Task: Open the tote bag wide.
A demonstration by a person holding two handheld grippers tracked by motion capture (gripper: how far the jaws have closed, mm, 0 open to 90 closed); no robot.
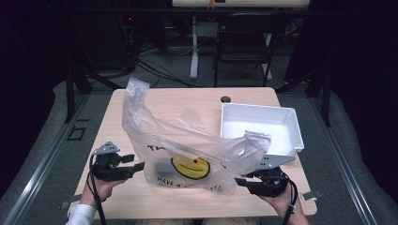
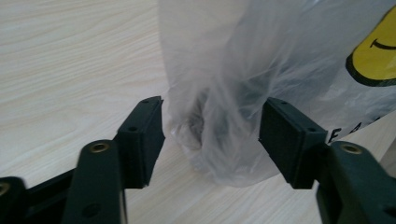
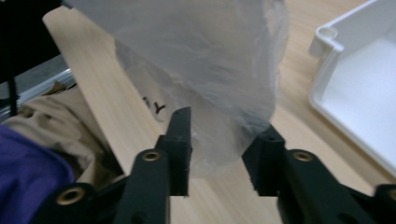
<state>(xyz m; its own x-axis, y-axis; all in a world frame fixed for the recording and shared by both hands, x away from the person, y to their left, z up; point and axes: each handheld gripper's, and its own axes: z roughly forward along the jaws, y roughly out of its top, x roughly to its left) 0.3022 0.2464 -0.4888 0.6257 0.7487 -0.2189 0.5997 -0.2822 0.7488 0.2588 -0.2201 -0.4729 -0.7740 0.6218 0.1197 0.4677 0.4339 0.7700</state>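
Plastic bag [image 1: 187,150] is flanked at both bottom corners by L gripper [image 1: 139,166] & R gripper [image 1: 240,181], jaws apart around film, prob. readied for pinching & lifting.

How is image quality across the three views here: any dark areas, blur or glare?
High view: table evenly lit, surroundings nearly black, white tray bright and low in detail. Left gripper view: plastic bag fairly sharp, near jaws soft. Right gripper view: bag's upper part blurred, jaws softly focused; no hard glare anywhere.
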